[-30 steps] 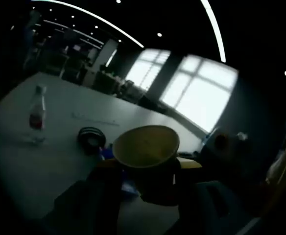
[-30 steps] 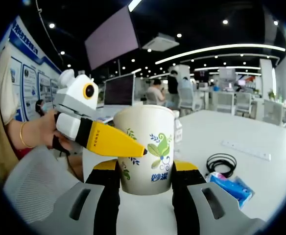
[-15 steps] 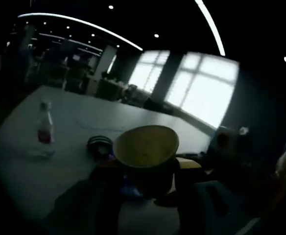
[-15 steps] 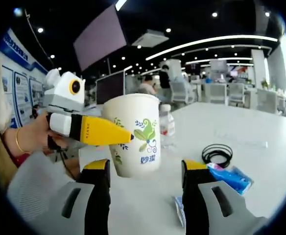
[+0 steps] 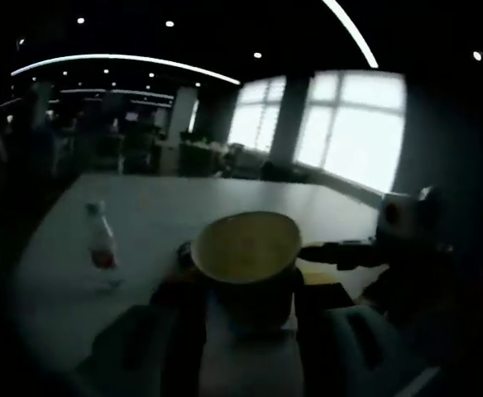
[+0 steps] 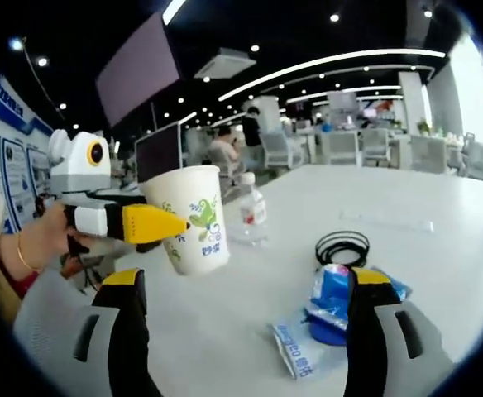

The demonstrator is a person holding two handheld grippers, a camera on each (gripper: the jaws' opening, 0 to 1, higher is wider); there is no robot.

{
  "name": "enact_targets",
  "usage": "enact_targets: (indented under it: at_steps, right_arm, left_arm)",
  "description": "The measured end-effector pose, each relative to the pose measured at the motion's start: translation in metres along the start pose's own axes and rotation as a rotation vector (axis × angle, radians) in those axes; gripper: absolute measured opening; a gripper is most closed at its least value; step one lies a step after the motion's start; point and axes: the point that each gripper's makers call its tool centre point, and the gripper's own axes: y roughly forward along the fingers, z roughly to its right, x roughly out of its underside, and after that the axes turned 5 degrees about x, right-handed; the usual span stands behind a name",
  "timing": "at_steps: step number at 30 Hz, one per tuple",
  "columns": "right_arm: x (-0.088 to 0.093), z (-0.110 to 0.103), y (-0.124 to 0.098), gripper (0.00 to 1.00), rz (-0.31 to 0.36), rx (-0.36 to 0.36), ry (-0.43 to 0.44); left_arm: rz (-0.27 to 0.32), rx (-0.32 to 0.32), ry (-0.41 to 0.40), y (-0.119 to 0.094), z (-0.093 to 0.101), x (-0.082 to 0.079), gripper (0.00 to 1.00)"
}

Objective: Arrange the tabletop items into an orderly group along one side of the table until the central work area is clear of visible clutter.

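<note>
In the left gripper view, our left tongs are gripping the paper cup above the dim tabletop, a water bottle standing nearby.

In the right gripper view, our right tongs are gaping wide, grasping nothing. The leaf-printed cup carries writing we cannot read. A black cable coil and blue packets are lying ahead.
</note>
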Motion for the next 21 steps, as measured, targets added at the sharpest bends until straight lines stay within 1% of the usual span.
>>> enact_targets:
  at_steps: [4, 9, 14, 17, 21]
  right_arm:
    - [0.002, 0.007, -0.001, 1.00, -0.009, 0.015, -0.002]
    - [-0.001, 0.023, -0.003, 1.00, 0.002, 0.046, 0.004]
    - [-0.002, 0.043, -0.003, 1.00, 0.008, 0.086, 0.032]
    - [-0.002, 0.053, -0.002, 1.00, 0.011, 0.107, 0.049]
    - [0.006, 0.062, -0.002, 1.00, 0.009, 0.128, 0.080]
  left_arm:
    - [-0.014, -0.038, 0.035, 0.003, -0.011, 0.001, 0.40]
    - [-0.016, -0.071, 0.073, 0.010, -0.024, 0.000, 0.40]
    - [-0.014, -0.101, 0.072, 0.020, -0.040, -0.002, 0.40]
    - [-0.012, -0.135, 0.069, 0.026, -0.054, -0.002, 0.40]
    - [-0.008, -0.168, 0.048, 0.034, -0.069, 0.000, 0.40]
